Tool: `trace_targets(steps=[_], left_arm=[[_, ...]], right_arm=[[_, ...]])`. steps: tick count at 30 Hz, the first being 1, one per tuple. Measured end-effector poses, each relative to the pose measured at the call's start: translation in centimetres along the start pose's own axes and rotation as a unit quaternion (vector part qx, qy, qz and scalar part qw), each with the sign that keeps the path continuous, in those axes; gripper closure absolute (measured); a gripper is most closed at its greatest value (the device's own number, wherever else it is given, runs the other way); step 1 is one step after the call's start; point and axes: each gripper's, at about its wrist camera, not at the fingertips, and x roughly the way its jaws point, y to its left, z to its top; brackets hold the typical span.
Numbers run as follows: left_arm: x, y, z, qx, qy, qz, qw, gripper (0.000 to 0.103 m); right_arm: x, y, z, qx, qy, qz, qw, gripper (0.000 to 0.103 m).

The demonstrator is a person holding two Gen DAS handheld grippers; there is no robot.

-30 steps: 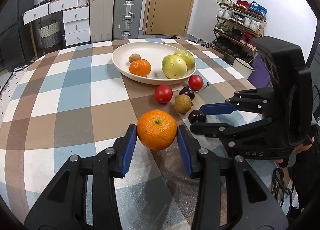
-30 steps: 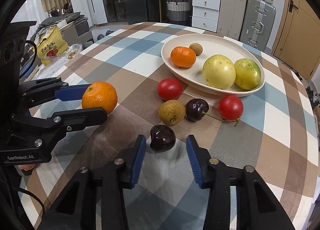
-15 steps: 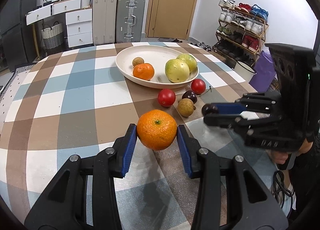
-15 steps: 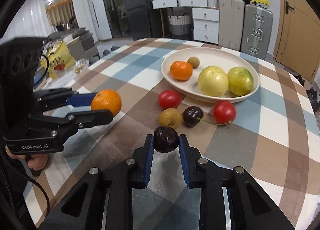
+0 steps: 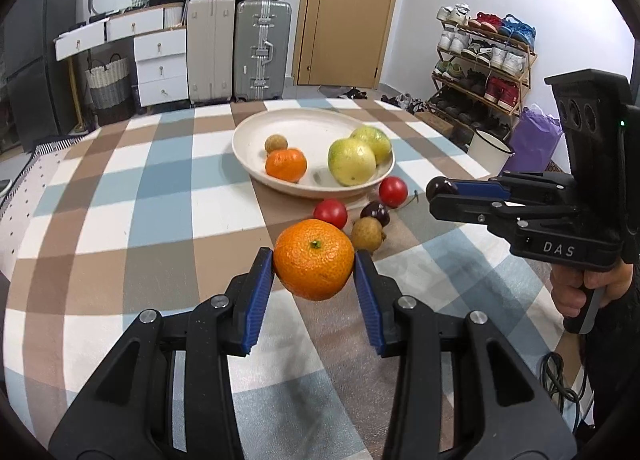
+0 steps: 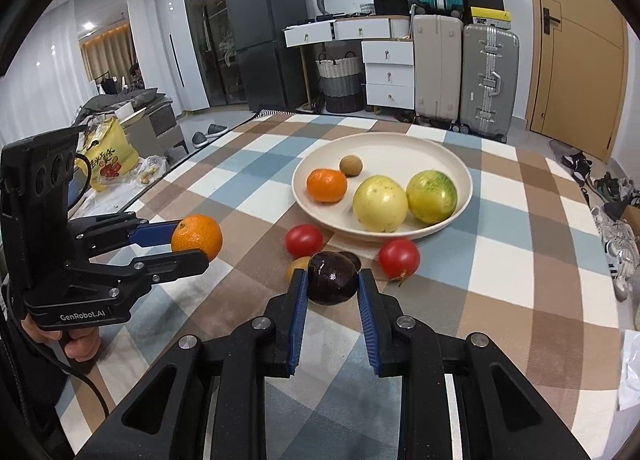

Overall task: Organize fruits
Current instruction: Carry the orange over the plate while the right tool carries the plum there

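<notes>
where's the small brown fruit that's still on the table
In the left wrist view the small brown fruit sits on the checked tablecloth just in front of the white bowl, touching the dark cherry, right of a red tomato.

We take the wide cream round bowl (image 6: pixel 460 196) as our landmark, standing on the checked brown, blue and white cloth-covered surface (image 6: pixel 520 228). In the bowl lie a small orange mandarin (image 6: pixel 326 185), a little tan round fruit (image 6: pixel 351 165) behind it, and two large yellow-green round fruits (image 6: pixel 380 203) (image 6: pixel 431 196) side by side to the mandarin's right. Just before the bowl on the surface sit two red round tomatoes (image 6: pixel 304 239) (image 6: pixel 399 258), a dark cherry (image 5: pixel 375 213) between them and a tan round fruit (image 5: pixel 366 234) nearer us. Before these, above the surface, our left claw (image 5: pixel 314 274) holds a large orange mandarin (image 5: pixel 313 259) left of the bowl, and our right claw (image 6: pixel 333 286) holds a dark purple round fruit (image 6: pixel 333 278).
</notes>
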Motion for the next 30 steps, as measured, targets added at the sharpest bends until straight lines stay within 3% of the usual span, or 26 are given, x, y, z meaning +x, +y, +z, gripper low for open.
trace_targets(steps=[14, 30], left_arm=[[-0.8, -1.1, 5.2, 0.019, -0.034, 0.004, 0.9992, 0.065], [2.3, -0.5, 10.0, 0.026, -0.041, -0.002, 0.9988, 0.065]], right_arm=[[-1.6, -0.8, 3.1, -0.001, -0.027, -0.009, 1.000, 0.078], [0.1, -2.4, 7.1, -0.003, -0.027, -0.003, 1.000, 0.078]])
